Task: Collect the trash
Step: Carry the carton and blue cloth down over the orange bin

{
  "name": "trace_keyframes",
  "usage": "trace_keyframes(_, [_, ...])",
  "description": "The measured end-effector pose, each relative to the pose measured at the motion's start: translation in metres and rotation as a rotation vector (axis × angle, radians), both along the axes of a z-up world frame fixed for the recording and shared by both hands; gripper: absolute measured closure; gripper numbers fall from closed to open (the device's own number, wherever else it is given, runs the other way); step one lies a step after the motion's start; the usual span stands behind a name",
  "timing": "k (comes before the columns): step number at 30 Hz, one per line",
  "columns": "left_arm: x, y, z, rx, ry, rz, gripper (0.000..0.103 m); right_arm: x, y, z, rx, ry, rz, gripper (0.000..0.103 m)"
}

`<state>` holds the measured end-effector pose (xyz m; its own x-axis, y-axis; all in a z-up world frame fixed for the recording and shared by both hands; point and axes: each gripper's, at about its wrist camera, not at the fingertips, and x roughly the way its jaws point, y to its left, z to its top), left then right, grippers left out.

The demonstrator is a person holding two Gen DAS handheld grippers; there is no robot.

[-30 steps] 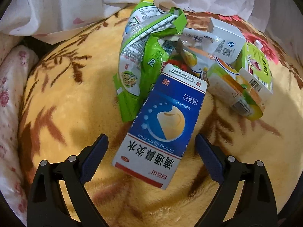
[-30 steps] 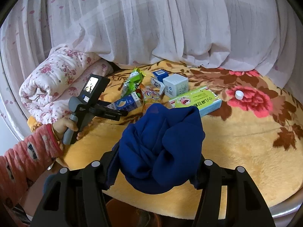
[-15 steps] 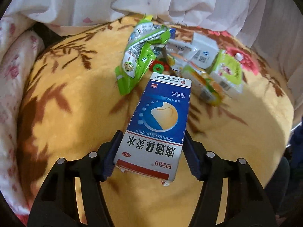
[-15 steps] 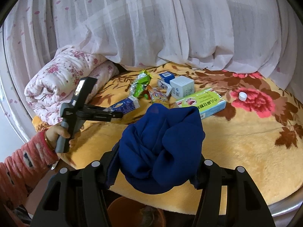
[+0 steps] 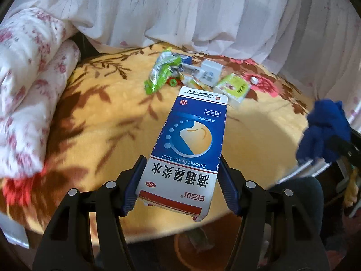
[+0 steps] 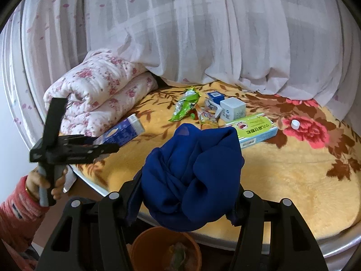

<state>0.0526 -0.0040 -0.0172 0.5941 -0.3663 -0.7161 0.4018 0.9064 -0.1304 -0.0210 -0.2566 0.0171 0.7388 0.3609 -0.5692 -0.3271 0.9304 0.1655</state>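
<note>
My left gripper (image 5: 179, 181) is shut on a blue and white carton (image 5: 191, 144) and holds it above the front edge of the yellow flowered blanket (image 5: 101, 117); it also shows in the right wrist view (image 6: 124, 132). My right gripper (image 6: 187, 194) is shut on a bunched blue cloth (image 6: 191, 171) above an orange bin (image 6: 144, 246) that holds some trash. The blue cloth also shows in the left wrist view (image 5: 325, 131). Left on the blanket are a green wrapper (image 6: 185, 107), a white box (image 6: 232, 109), a green box (image 6: 252, 131) and a white cap (image 6: 295, 124).
A rolled pink-flowered quilt (image 6: 99, 94) lies at the left. White curtains (image 6: 203, 33) hang behind the round bed. The orange bin (image 5: 180, 248) sits on the floor below the bed's front edge.
My left gripper closed on the carton, lifted it and pulled it back from the trash pile toward the bed's front edge. My right gripper holds the cloth as before.
</note>
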Motion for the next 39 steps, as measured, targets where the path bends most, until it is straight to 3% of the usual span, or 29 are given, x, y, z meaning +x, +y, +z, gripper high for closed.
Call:
trace_keyframes(7, [-0.057,-0.003,-0.013,-0.01,0.035,-0.048,0.043,-0.027,0.016,-0.009,-0.055,0.015,0.055,0.045])
trace_keyframes(14, [-0.087,-0.016,-0.054,0.02,0.136,-0.084,0.043,-0.042,0.029,-0.034,-0.088,0.085,0.109,0.045])
trace_keyframes(29, [-0.084,-0.034,-0.176,0.144,0.482,-0.036,0.042,-0.036,0.057,-0.143,-0.173,0.342,0.184,0.045])
trace_keyframes(39, [-0.074,-0.047,-0.226,0.165,0.664,-0.018,0.042,-0.021,0.059,-0.192,-0.204,0.478,0.194,0.045])
